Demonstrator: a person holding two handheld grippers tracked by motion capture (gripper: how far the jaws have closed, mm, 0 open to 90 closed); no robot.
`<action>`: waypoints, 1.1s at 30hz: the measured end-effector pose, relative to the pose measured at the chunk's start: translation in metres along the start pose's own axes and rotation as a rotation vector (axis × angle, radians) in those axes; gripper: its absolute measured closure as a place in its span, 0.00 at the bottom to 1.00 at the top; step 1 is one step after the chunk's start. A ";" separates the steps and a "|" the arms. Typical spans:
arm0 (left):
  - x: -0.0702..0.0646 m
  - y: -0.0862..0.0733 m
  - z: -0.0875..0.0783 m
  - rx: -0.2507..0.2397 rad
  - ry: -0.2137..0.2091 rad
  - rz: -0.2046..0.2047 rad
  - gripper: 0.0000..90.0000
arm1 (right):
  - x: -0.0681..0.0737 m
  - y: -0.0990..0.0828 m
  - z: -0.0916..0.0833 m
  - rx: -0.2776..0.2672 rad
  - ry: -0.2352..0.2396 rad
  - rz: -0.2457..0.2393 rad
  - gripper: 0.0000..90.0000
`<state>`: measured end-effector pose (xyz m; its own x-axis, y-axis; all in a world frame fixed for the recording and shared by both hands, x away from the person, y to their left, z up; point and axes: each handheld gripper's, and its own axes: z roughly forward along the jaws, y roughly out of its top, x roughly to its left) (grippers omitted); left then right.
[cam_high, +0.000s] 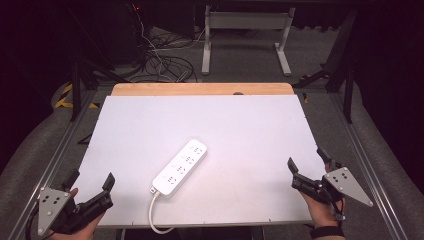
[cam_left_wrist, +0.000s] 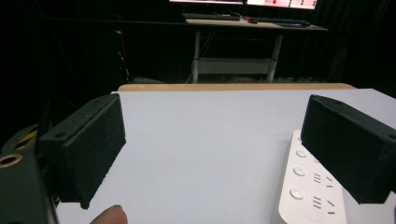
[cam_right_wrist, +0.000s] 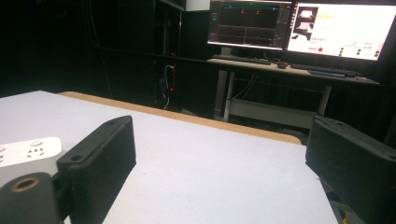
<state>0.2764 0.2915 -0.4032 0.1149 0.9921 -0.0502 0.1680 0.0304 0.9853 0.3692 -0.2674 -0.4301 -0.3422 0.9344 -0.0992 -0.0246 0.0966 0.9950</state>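
White power strip (cam_high: 180, 168) lies on table (cam_high: 240, 125); both tools spread, empty.

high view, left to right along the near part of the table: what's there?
Left black two-jaw gripper, jaws open → white power strip cable → white plastic power strip lying diagonally → right black two-jaw gripper, jaws open, at the white table edge.

Black two-jaw left gripper (cam_high: 90, 181) and right gripper (cam_high: 307, 161) carry grey triangular plates dotted with holes; a black wristband circles the right wrist.
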 end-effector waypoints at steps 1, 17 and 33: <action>0.000 0.000 0.000 -0.002 0.002 -0.001 0.08 | 0.000 0.000 0.000 0.001 0.000 -0.001 0.10; -0.001 0.000 0.001 0.000 -0.004 0.004 0.08 | 0.003 -0.001 0.001 0.008 0.015 -0.015 0.10; 0.000 0.001 0.001 -0.003 -0.007 0.007 0.10 | 0.005 0.000 0.002 0.010 0.021 -0.024 0.10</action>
<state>0.2777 0.2918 -0.4023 0.1232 0.9914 -0.0443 0.1643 0.0236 0.9861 0.3692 -0.2625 -0.4306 -0.3617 0.9241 -0.1231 -0.0236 0.1230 0.9921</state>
